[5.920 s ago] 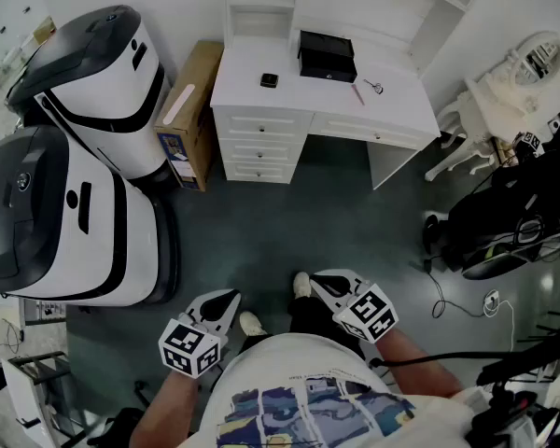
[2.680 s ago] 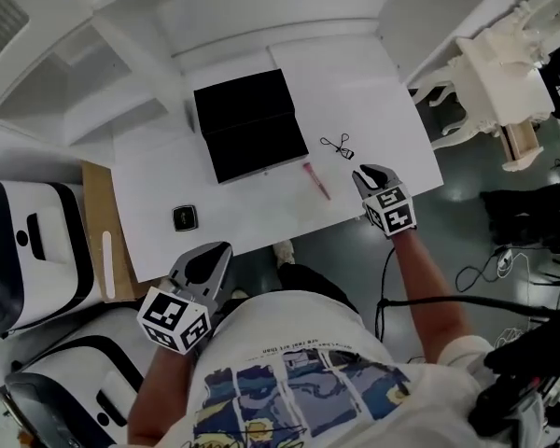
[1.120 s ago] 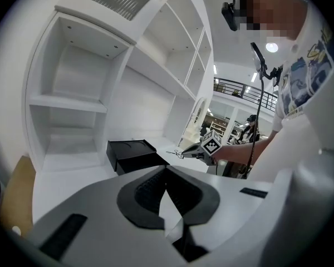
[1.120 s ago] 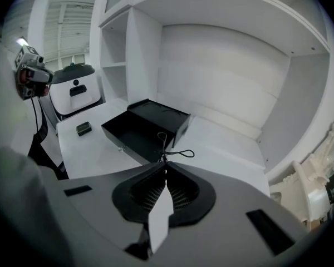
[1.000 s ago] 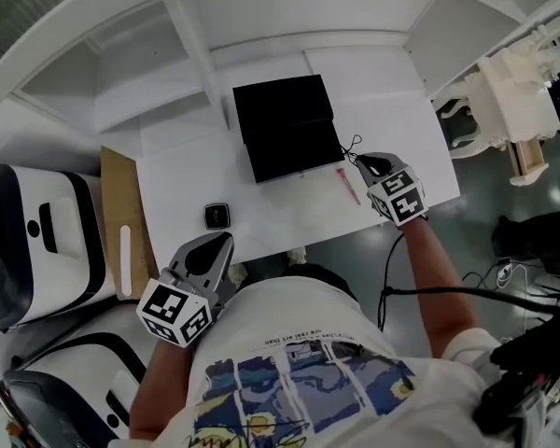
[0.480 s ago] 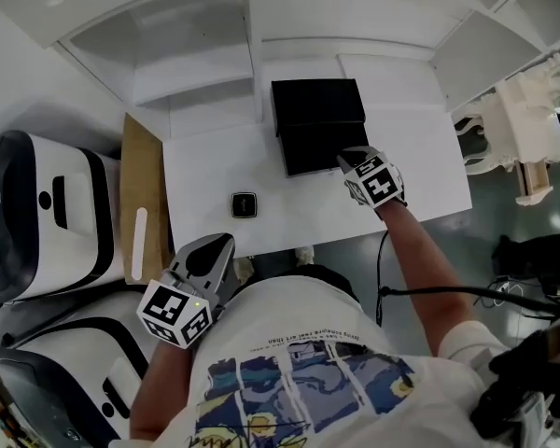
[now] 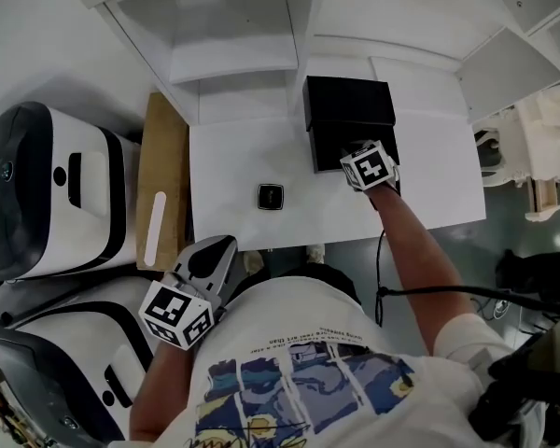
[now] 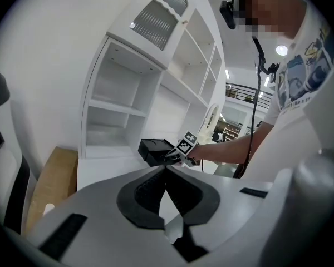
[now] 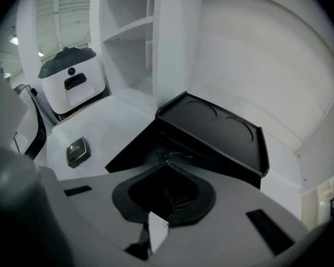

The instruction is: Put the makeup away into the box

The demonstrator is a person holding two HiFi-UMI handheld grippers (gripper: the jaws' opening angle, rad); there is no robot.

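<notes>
The black box stands open on the white desk, its lid raised behind the dark inside. My right gripper hangs over the box's front part, pointing steeply down. It is shut on a thin wire eyelash curler, which hangs at the jaw tips just above the box's inside. A small black compact lies on the desk left of the box, seen too in the right gripper view as the compact. My left gripper is shut and empty, off the desk's front edge.
White shelves rise behind the desk. A brown cardboard box leans at the desk's left side, with two large black-and-white machines beyond it. A white ornate chair stands to the right.
My right gripper has moved left and down from the desk's right part to above the box, carrying the curler. The left gripper has stayed near the desk's front edge.
</notes>
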